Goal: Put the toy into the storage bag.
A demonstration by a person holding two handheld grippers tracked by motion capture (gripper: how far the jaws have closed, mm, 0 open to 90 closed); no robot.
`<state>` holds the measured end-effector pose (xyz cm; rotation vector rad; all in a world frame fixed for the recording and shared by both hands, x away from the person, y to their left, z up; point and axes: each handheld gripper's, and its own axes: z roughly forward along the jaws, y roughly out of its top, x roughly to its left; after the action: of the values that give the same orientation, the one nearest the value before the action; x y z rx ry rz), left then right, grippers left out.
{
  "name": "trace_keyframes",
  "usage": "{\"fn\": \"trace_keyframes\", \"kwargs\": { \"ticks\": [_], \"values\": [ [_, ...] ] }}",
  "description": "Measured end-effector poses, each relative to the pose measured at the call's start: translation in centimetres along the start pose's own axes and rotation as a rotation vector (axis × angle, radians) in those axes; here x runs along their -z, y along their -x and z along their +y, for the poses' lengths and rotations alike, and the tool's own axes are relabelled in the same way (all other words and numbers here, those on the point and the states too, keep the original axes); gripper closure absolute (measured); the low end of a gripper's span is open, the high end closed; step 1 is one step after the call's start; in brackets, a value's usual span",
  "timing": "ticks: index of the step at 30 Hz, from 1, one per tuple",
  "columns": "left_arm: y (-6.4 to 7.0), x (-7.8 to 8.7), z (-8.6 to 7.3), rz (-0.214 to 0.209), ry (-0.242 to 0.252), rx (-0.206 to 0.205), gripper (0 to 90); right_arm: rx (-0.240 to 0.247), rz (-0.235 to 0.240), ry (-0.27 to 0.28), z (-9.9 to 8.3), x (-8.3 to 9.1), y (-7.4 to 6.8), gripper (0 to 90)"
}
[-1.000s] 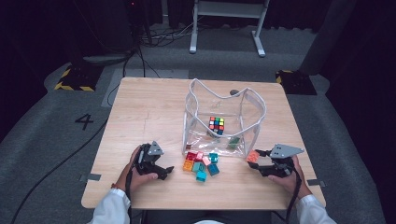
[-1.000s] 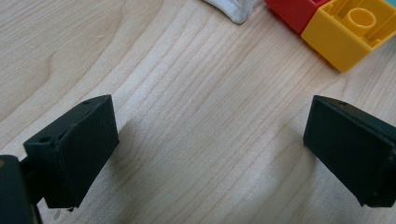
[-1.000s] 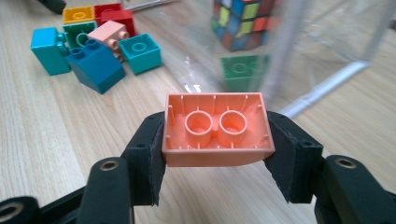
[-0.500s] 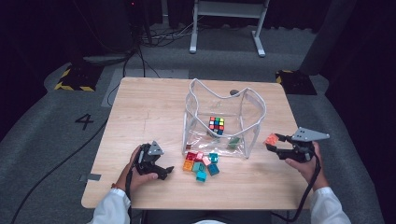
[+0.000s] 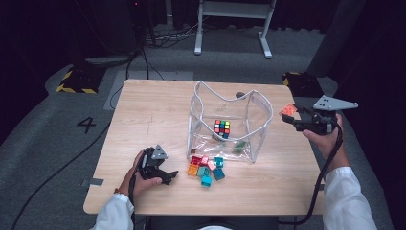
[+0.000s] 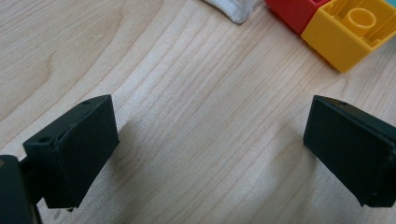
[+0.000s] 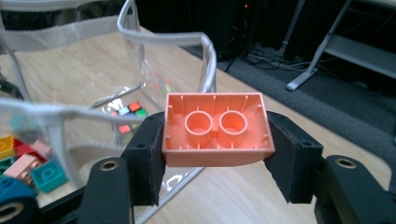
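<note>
A clear plastic bag with a white rim stands open mid-table, holding a colour cube and a green piece. My right gripper is raised beside the bag's right rim, shut on an orange brick whose hollow underside faces the camera; the same orange brick shows in the high view. A heap of loose bricks lies in front of the bag. My left gripper rests low on the table left of the heap, open, with bare wood between its jaws. A yellow brick and a red brick lie just beyond it.
The wooden table has bare room on its left half and along the front edge. A metal stand and cables sit on the grey floor behind. The bag rim stands close before the right gripper.
My right gripper has lifted the orange brick from the table near the heap up and to the right, level with the bag's rim. The left gripper has stayed put.
</note>
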<state>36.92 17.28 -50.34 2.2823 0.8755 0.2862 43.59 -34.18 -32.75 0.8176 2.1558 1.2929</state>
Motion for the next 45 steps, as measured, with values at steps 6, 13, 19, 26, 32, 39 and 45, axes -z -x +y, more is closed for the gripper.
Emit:
{"fn": "trace_keyframes", "kwargs": {
  "ticks": [6, 13, 19, 26, 32, 39, 45],
  "values": [
    [0.0, 0.0, 0.0, 0.001, 0.001, 0.002, 3.3, 0.014, -0.018, -0.002, 2.4, -0.8, 0.5, 43.2],
    [0.0, 0.0, 0.0, 0.001, 0.002, 0.001, 3.3, 0.02, -0.005, -0.002, 4.7, -2.1, 0.6, 43.2],
    [0.0, 0.0, 0.0, 0.001, 0.001, 0.001, 3.3, 0.032, 0.041, 0.002, 6.0, -3.6, 0.0, 43.2],
    [0.0, 0.0, 0.0, 0.001, 0.004, -0.002, 3.3, 0.057, 0.125, -0.015, 6.7, -6.2, -1.6, 43.2],
    [0.0, 0.0, 0.0, 0.002, 0.001, 0.0, 3.3, 0.104, 0.194, -0.053, 7.1, -8.5, -3.6, 43.2],
    [0.0, 0.0, 0.0, 0.001, 0.001, 0.001, 3.3, 0.203, 0.265, -0.106, 7.5, -10.5, -6.0, 43.2],
    [0.0, 0.0, 0.0, 0.0, 0.001, 0.0, 3.3, 0.254, 0.266, -0.225, 7.8, -11.9, -6.9, 43.2]
  ]
}}
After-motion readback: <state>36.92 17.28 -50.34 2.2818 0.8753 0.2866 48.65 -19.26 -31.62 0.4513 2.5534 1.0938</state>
